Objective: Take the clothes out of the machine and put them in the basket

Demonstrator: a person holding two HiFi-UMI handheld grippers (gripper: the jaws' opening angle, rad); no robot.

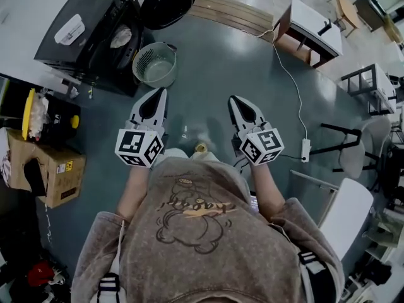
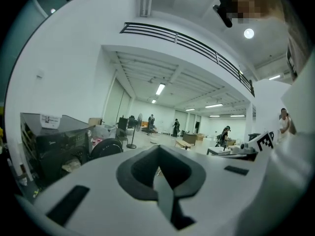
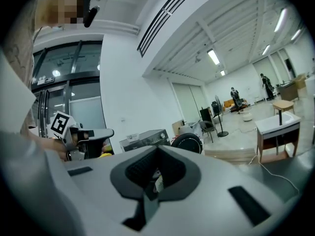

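Observation:
A black washing machine stands at the upper left in the head view, its round door swung open and pale clothes showing in the drum mouth. A pale round basket sits on the floor just in front of it. My left gripper is shut and empty, pointing toward the basket from a short way off. My right gripper is beside it, also shut and empty. The left gripper view shows the machine past the closed jaws, and so does the right gripper view.
A cardboard box and a black bin with a yellow lid stand at the left. A white side table stands at the upper right, and a cable runs from it to a power strip. Chairs line the right side.

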